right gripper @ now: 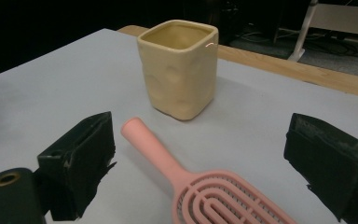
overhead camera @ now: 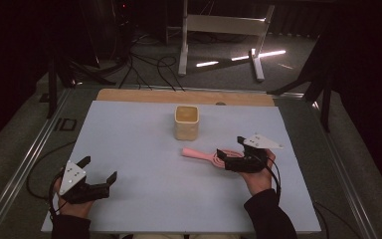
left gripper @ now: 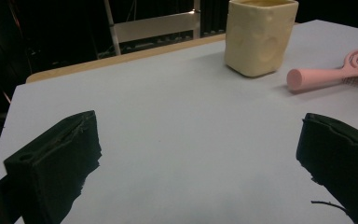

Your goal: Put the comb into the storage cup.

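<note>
A pale yellow, square-sided cup (overhead camera: 186, 122) stands upright at the middle back of the light table mat (overhead camera: 129, 144). Just in front of it lies a pink hairbrush (overhead camera: 201, 155), its handle pointing left. My right gripper (overhead camera: 234, 155) is open, with the brush head low between its jaws. In the right gripper view the hairbrush (right gripper: 168, 158) runs up between the jaws of my right gripper (right gripper: 200, 140) toward the cup (right gripper: 179, 70). My left gripper (overhead camera: 98, 170) is open and holds nothing at the front left. Its own view looks past my left gripper (left gripper: 196, 135) at the cup (left gripper: 258, 37) and the brush handle (left gripper: 326, 74).
A wooden strip (overhead camera: 184, 96) borders the mat's far edge. Beyond it, a white metal stand (overhead camera: 224, 25) and black cables (overhead camera: 149, 69) lie on the dark floor. Metal rails (overhead camera: 30, 154) run along both sides of the table.
</note>
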The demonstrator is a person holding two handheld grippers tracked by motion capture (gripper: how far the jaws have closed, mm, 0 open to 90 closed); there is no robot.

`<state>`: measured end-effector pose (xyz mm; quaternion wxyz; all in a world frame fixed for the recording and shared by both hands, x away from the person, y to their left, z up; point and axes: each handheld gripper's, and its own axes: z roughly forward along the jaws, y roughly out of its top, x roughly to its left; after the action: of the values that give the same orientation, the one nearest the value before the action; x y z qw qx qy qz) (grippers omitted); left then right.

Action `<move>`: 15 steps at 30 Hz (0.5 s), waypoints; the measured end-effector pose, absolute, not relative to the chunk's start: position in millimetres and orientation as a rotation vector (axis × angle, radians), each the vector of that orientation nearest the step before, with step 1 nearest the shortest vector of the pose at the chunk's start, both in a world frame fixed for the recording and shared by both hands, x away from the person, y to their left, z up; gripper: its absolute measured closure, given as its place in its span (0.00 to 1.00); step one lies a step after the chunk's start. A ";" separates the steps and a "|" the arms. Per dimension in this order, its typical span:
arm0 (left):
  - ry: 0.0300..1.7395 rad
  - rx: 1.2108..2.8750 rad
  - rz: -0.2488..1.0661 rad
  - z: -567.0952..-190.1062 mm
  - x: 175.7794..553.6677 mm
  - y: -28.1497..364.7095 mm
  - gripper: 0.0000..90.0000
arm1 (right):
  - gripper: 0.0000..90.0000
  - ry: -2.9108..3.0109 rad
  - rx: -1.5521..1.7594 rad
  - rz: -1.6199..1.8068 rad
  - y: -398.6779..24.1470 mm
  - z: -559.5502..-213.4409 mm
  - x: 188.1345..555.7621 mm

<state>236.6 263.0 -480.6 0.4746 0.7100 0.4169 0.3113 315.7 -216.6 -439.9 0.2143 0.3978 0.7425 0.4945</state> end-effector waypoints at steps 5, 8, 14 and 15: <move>1.020 1.738 0.759 -481.0 236.7 262.7 0.00 | 0.10 2.070 1.110 1.371 -210.2 -441.8 320.6; 1.021 1.740 0.759 -481.0 236.8 262.8 0.00 | 0.10 2.077 1.109 1.370 -204.9 -440.5 323.9; 1.021 1.738 0.759 -481.2 236.8 263.0 0.00 | 0.10 2.090 1.088 1.379 -191.7 -434.7 330.6; 1.021 1.738 0.758 -481.2 236.8 263.3 0.00 | 0.10 2.094 1.092 1.377 -189.5 -434.5 331.5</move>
<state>236.8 263.3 -481.2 0.4741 0.7105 0.4175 0.3100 331.5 -189.5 -434.5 0.2023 0.3912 0.7501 0.4933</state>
